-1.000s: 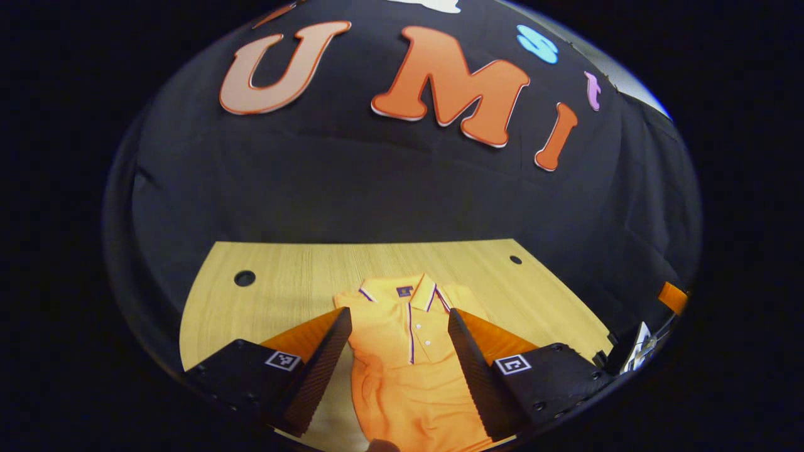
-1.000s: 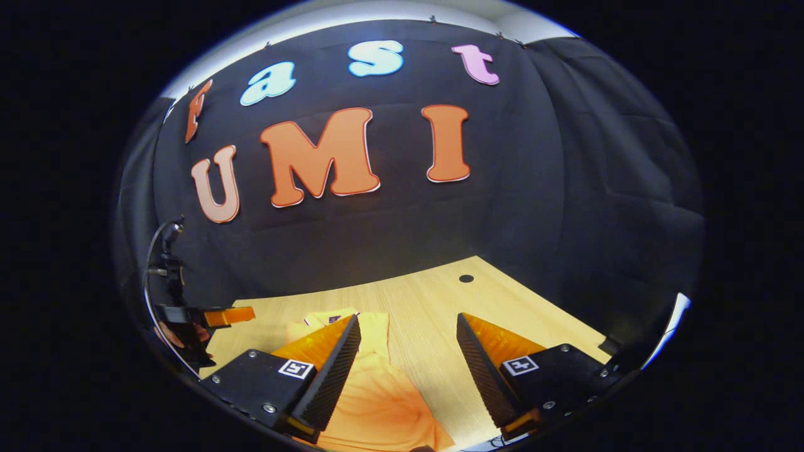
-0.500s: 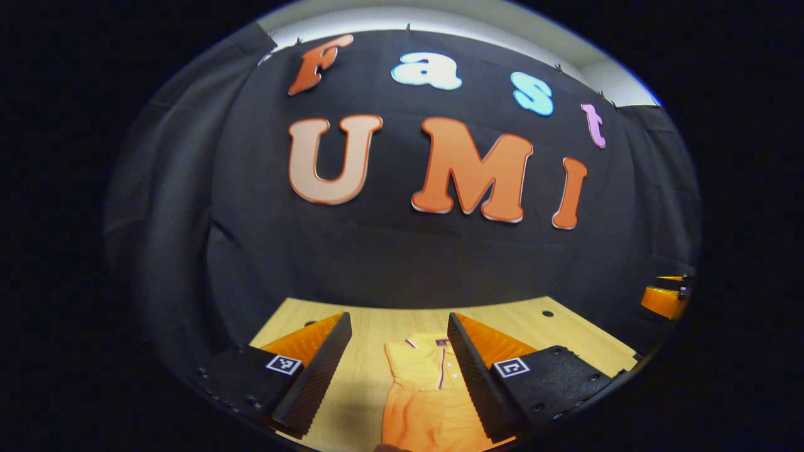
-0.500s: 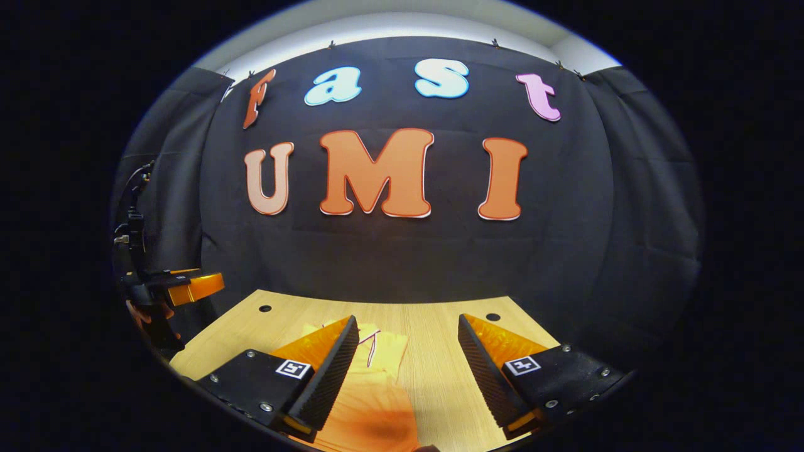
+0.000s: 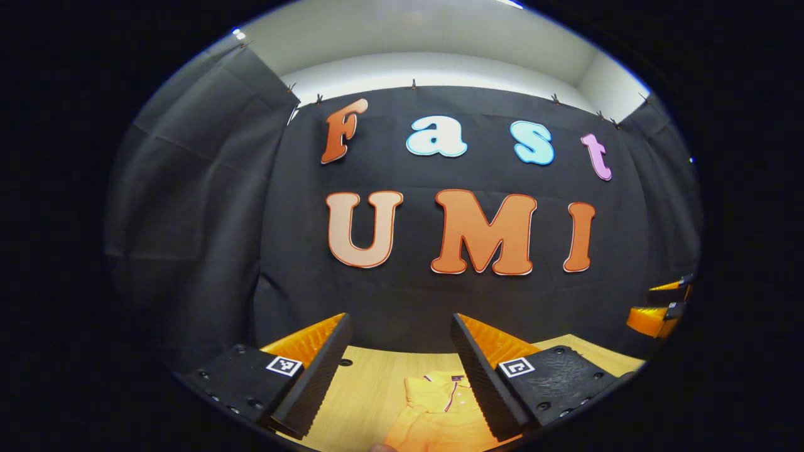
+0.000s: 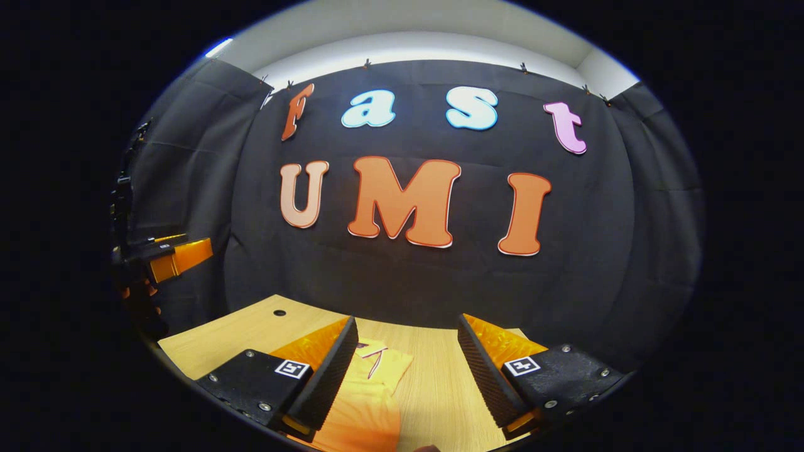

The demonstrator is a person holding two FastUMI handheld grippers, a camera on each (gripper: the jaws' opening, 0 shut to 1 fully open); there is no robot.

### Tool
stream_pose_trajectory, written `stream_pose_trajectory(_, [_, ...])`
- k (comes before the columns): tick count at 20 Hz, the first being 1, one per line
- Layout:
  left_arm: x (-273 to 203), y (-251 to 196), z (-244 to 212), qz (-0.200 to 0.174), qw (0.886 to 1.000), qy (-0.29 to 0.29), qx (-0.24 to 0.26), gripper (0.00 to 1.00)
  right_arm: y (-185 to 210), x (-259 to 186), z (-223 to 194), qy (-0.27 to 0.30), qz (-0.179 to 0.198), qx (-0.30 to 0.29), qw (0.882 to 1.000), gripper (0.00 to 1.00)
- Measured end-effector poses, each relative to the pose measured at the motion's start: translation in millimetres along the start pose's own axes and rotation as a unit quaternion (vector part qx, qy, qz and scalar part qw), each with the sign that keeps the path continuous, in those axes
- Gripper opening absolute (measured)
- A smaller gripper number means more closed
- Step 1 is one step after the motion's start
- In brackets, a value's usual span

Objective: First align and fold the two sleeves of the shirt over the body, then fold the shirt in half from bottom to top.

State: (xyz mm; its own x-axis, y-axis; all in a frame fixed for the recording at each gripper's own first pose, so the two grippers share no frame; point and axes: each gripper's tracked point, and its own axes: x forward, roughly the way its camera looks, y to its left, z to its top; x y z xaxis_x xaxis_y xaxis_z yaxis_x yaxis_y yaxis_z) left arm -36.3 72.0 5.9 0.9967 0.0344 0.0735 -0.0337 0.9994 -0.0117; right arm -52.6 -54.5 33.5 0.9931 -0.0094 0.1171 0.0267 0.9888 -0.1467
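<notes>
An orange polo shirt (image 5: pixel 440 408) lies on the wooden table (image 5: pixel 370 383), collar toward the back wall; its lower part is cut off at the view's bottom edge. My left gripper (image 5: pixel 400 320) is held above and short of it, open, with nothing between its fingers. In the right gripper view the shirt (image 6: pixel 370 402) sits low behind the left finger. My right gripper (image 6: pixel 407 320) is open too and holds nothing. Each gripper also appears in the other's view: the right gripper (image 5: pixel 656 303) at the far right, the left gripper (image 6: pixel 179 256) at the far left.
The table (image 6: pixel 433 376) ends at the black cloth wall behind it. A small round hole (image 6: pixel 279 312) sits near its back left corner. A hand (image 6: pixel 141 295) holds the left gripper.
Both grippers have risen and tipped up, away from the shirt. The shirt has dropped to the bottom of both views, and more wall and ceiling show. Both stay open.
</notes>
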Motion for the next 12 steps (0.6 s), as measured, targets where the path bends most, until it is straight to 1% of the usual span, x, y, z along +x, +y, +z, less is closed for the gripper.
stream_pose_trajectory(2, [-13, -8, -13, -0.007, 1.000, 0.018, 0.023, 0.98, 4, -2, -9, -0.001, 0.011, 0.007, 1.000, 0.97])
stream_pose_trajectory(4, [-28, -14, -36, -0.015, 0.998, 0.052, 0.039, 0.98, 8, -7, -33, 0.032, 0.028, 0.015, 0.999, 0.97])
stream_pose_trajectory(5, [-33, -17, -48, -0.019, 0.996, 0.069, 0.045, 0.96, 9, -7, -49, 0.049, 0.030, 0.016, 0.998, 0.97])
stream_pose_trajectory(6, [-35, -17, -60, -0.020, 0.995, 0.090, 0.047, 0.97, 8, -9, -62, 0.067, 0.033, 0.016, 0.997, 0.97])
stream_pose_trajectory(9, [-46, -12, -103, -0.020, 0.986, 0.159, 0.041, 0.97, 5, -16, -104, 0.119, 0.034, 0.022, 0.992, 0.97])
stream_pose_trajectory(12, [-63, -3, -156, -0.012, 0.969, 0.244, 0.035, 0.98, 11, -23, -152, 0.184, 0.046, 0.034, 0.981, 0.97])
